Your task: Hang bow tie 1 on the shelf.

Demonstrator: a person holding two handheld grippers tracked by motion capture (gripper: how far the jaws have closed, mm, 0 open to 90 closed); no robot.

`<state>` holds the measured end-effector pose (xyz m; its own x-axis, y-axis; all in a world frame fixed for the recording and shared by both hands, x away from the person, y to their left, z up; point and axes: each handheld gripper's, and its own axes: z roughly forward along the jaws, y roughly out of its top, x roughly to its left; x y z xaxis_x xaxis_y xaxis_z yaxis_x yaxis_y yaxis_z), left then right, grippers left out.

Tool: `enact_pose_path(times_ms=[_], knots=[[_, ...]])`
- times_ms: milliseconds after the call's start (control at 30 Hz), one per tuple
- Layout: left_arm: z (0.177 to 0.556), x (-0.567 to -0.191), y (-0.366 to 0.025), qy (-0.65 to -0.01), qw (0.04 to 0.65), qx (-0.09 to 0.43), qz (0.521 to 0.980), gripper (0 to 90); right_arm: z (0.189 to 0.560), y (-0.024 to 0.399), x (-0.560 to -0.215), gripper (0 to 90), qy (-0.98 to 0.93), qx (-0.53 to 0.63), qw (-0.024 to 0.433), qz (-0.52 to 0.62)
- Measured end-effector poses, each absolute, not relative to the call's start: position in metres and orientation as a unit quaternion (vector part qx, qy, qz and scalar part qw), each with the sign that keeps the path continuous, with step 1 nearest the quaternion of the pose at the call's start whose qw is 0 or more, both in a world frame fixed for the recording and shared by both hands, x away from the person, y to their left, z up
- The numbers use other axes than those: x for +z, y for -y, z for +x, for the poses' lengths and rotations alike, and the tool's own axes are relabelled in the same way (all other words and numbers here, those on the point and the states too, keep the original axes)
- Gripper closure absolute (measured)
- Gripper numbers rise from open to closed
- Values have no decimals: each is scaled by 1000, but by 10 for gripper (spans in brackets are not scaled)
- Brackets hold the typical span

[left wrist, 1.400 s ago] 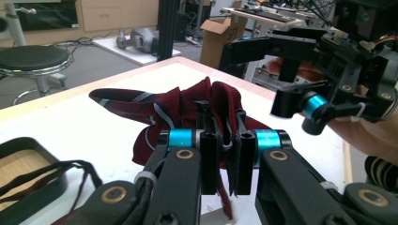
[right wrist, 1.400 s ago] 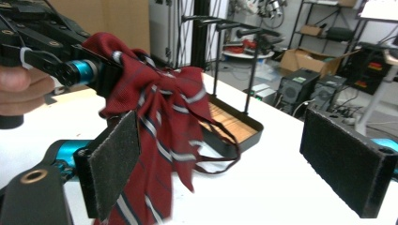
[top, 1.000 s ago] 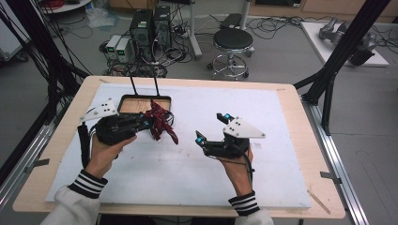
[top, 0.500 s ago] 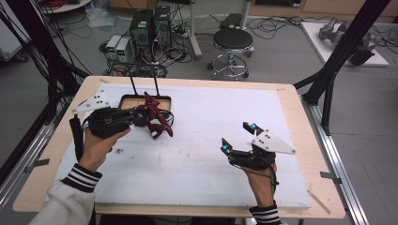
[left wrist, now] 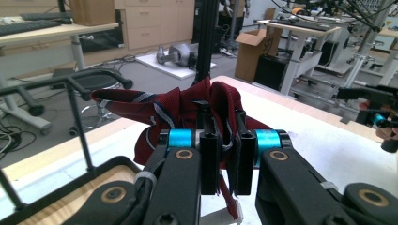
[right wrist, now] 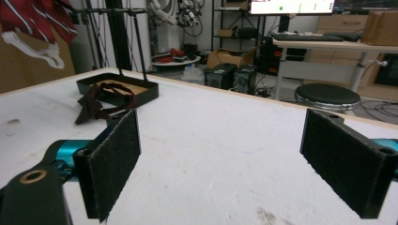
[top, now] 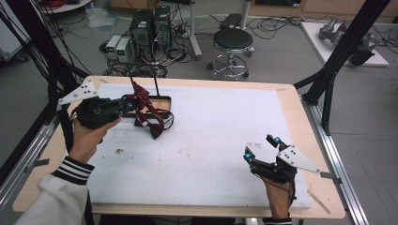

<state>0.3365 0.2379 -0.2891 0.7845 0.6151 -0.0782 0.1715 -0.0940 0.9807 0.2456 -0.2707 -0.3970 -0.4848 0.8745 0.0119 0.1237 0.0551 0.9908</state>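
White tabletop, lab clutter behind. Left gripper clenched on dark red striped tie, now lifted higher beside black stand tray; tail drapes to table. Right gripper has withdrawn to right edge, jaws wide, empty. Likely hanging tie next, one-handed.

The left claw lifted the tie higher; the right claw drew back toward the table's near right

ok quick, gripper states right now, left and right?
Left gripper: closed on the dark red striped necktie, lifted beside the black tray.
Right gripper: open, nothing between its pads, low over the white table cover.
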Motion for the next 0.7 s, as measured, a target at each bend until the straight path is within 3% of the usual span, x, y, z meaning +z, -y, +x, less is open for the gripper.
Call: enact_pose_path(times_ms=[700], knots=[[361, -272, -264, -289, 607, 205, 712, 846, 239, 304, -436, 116, -621, 563, 347, 421]])
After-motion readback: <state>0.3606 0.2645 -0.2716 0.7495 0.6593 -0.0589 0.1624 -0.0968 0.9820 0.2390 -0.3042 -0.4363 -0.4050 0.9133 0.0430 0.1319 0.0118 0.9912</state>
